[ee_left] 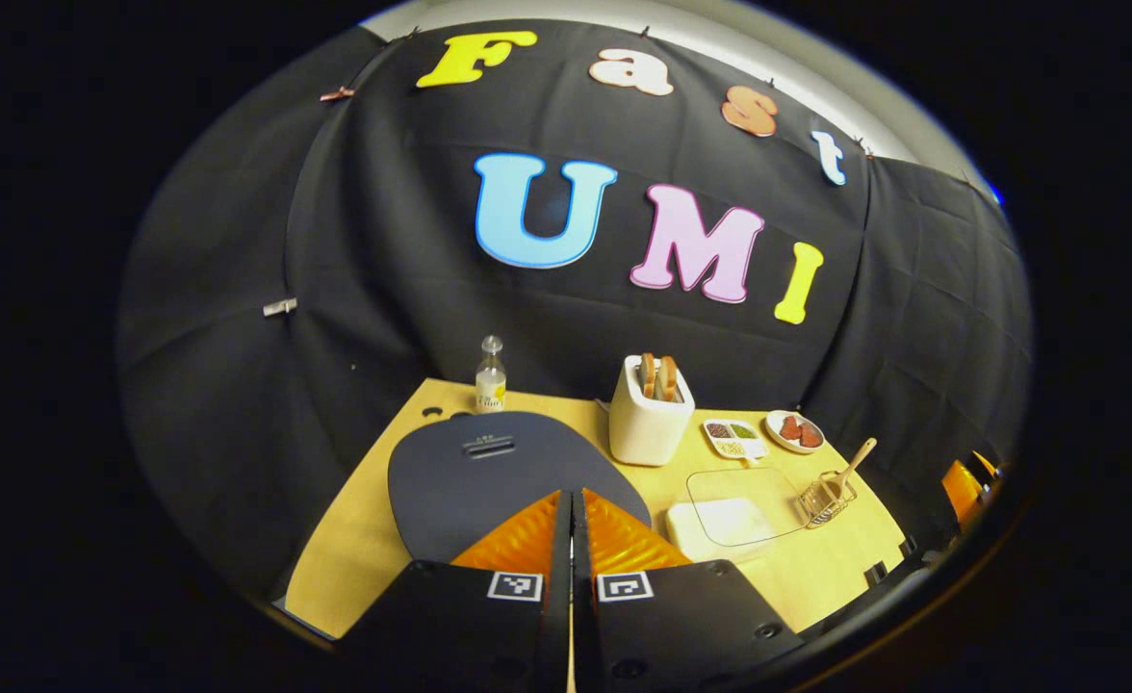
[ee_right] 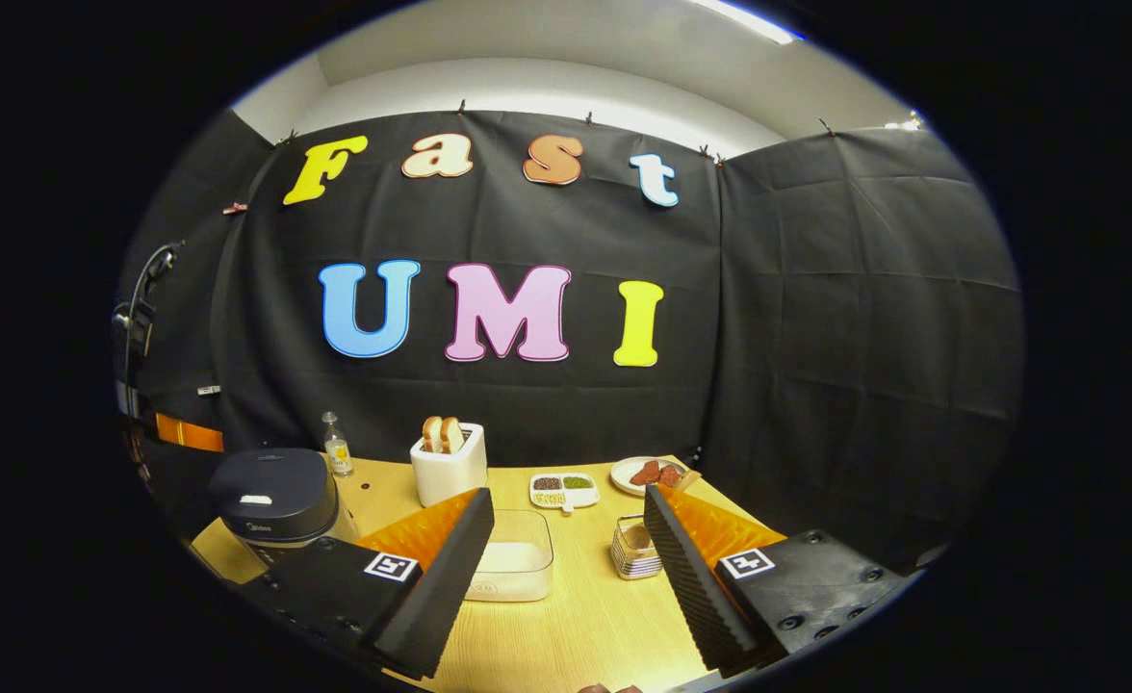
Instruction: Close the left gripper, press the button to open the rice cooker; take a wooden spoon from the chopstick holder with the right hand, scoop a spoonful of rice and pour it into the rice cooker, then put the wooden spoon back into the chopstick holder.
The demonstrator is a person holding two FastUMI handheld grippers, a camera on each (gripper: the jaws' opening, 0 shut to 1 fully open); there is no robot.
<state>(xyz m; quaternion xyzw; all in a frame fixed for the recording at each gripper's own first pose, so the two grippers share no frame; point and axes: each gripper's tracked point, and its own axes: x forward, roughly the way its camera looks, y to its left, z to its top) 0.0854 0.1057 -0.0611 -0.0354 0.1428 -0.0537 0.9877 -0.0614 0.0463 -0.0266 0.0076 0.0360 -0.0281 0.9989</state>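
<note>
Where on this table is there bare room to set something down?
Bare wood lies in front of the clear rice box and the wire holder, near the table's front edge. The back row is crowded: bottle, toaster, divided dish, plate.

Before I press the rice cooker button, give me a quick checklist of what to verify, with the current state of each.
1. Left gripper closed for pressing: ok, fingers together.
2. Left gripper above the rice cooker: ok, over its lid; exact aim at the button: cannot tell.
3. Rice cooker lid shut: ok, in the right gripper view it sits flat.
4. Right gripper open and free: ok, nothing between its fingers.
5. Wooden spoon waiting in the chopstick holder: ok.
6. Rice container within reach: ok; lid on or off: cannot tell.
</note>
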